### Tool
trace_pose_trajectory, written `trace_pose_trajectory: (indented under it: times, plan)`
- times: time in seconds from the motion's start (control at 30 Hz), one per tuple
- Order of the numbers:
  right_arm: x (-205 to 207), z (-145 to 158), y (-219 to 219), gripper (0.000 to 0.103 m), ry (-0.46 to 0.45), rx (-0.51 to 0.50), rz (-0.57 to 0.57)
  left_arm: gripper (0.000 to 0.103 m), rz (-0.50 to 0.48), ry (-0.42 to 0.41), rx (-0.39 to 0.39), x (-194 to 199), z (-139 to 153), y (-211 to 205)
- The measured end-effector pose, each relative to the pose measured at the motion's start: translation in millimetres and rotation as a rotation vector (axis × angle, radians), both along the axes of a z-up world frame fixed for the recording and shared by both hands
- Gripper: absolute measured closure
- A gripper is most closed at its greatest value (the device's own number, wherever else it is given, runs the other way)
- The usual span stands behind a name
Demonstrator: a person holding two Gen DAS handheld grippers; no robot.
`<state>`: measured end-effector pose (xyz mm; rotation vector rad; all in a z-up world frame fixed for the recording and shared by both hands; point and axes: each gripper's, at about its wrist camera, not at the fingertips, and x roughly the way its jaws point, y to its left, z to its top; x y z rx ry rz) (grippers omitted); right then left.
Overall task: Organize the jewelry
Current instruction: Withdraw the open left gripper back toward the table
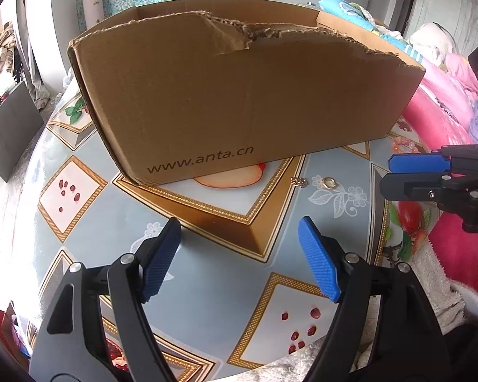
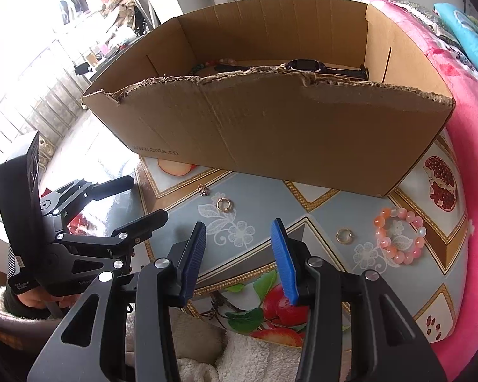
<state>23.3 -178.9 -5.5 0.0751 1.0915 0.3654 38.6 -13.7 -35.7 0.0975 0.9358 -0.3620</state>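
An open cardboard box (image 2: 271,133) with a torn front rim stands on the table. Inside it lie a dark watch (image 2: 302,65) and a beaded bracelet (image 2: 204,65). On the cloth in front of the box lie a small silver charm (image 2: 202,190), a gold ring (image 2: 223,204), a second gold ring (image 2: 344,235) and a pink bead bracelet (image 2: 398,238). My left gripper (image 1: 240,226) hovers open over the cloth, short of the charm (image 1: 299,181) and ring (image 1: 329,182). My right gripper (image 2: 239,226) is open and holds nothing, with the first ring just beyond its tips.
The round table (image 1: 207,273) carries a fruit-patterned cloth. A pink blanket (image 2: 474,159) borders it on the right. A fluffy white towel (image 2: 207,350) lies at the near edge. Each gripper shows in the other's view: right gripper (image 1: 386,175), left gripper (image 2: 146,197).
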Motion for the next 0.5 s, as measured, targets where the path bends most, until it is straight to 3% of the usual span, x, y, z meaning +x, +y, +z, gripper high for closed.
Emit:
trace_pose_trajectory:
  times: [0.5]
  plan:
    - [-9.5, 6.8, -2.8, 0.061, -0.052, -0.007, 0.000, 0.031, 0.039, -0.013, 0.015, -4.5, -0.3, 15.8]
